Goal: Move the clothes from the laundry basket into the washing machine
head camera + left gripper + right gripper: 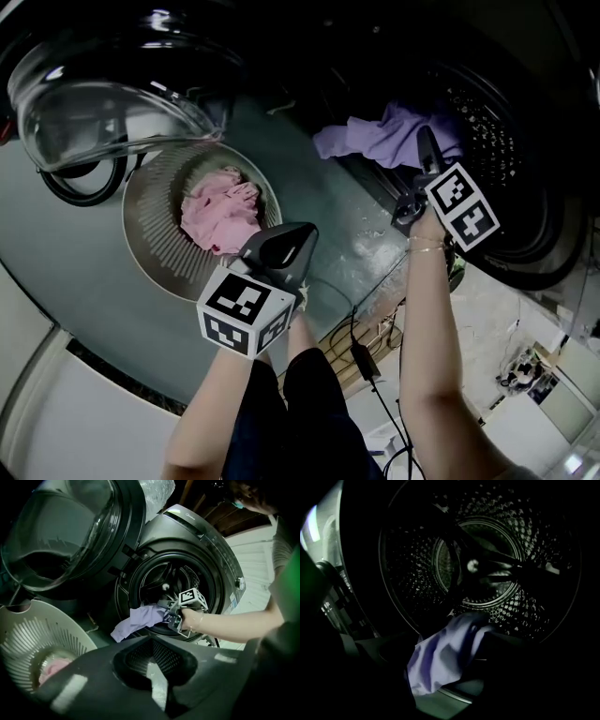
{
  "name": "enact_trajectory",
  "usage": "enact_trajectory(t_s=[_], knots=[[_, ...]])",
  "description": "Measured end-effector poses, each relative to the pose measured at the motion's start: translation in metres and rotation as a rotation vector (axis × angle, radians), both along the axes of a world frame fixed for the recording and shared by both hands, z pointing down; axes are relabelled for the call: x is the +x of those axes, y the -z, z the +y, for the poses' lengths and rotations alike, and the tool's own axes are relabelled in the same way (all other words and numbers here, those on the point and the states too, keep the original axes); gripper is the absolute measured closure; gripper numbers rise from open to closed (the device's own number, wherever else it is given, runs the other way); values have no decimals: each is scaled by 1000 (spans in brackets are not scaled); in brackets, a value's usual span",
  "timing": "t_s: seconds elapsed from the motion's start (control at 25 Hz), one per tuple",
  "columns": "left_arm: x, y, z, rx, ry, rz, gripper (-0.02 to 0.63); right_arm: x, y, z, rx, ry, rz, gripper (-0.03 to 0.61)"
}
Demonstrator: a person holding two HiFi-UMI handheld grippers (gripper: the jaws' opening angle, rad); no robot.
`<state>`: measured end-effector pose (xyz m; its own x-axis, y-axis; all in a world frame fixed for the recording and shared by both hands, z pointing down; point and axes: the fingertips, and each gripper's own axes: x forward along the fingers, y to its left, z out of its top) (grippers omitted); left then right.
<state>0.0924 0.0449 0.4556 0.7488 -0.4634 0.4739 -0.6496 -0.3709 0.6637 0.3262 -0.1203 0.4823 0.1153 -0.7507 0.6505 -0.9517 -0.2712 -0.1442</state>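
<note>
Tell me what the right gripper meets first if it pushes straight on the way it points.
The right gripper holds the purple garment. Past it, the way looks free until the perforated drum at the back, probably; depth is hard to judge in the dark.

Right gripper (425,141) on lilac cloth (361,139), pink cloth (223,216) in laundry basket (150,253)

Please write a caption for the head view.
Right gripper holds purple garment at washer drum mouth; pink garment lies in basket.

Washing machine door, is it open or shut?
Open. The door is swung aside, and the drum shows, with a purple cloth hanging at its mouth.
</note>
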Motion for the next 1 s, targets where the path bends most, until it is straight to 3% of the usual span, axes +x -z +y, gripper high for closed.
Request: enact_trajectory(t_s=[0.12, 0.28, 0.4, 0.56, 0.64, 0.84, 0.92, 1.0], knots=[[1, -2, 2, -14, -6, -4, 604, -25, 6, 23, 6, 76, 15, 106], [-3, -4, 1, -18, 2, -4, 604, -77, -32, 49, -108, 216, 17, 77], [-10, -7, 0, -19, 10, -10, 604, -108, -73, 58, -192, 207, -82, 78], [-22, -11, -4, -18, 35, -19, 604, -122, -109, 47, -261, 181, -105, 100], [-27, -11, -6, -13, 46, -16, 604, -125, -118, 40, -287, 165, -126, 140], [-24, -13, -6, -3, 34, -19, 604, -101, -126, 31, -339, 36, -161, 378], [-22, -15, -5, -8, 37, -21, 604, -98, -122, 33, -346, 52, -170, 467], [-21, -16, -3, -16, 41, -19, 604, -97, -108, 35, -316, 95, -167, 500]])
